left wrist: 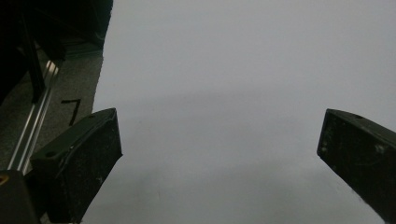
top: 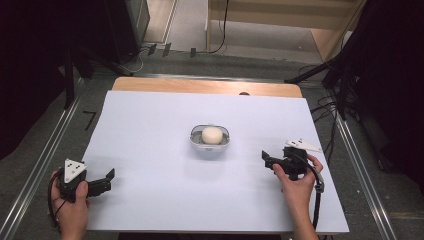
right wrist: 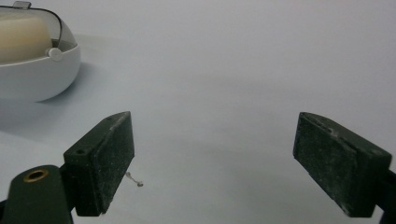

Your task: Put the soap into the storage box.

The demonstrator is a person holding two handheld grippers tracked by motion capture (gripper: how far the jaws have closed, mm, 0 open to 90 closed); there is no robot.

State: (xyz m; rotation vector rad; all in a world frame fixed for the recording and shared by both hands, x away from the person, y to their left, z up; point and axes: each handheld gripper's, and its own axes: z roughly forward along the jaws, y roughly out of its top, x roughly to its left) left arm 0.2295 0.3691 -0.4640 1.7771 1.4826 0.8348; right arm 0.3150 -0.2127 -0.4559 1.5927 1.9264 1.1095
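Clearly the soap dish with its white soap lies nearer the right gripper than the left gripper, up-left of it, both jaws apart and empty.

The left tongs are held low by the left hand, grey three-cornered plate on top, jaws spread wide and pointing towards the right tongs. The right tongs sit in the right hand, forearm trailing behind, cable hanging beside the wrist. Their jaws also stand wide apart, aimed back towards the left tongs, nothing between them.
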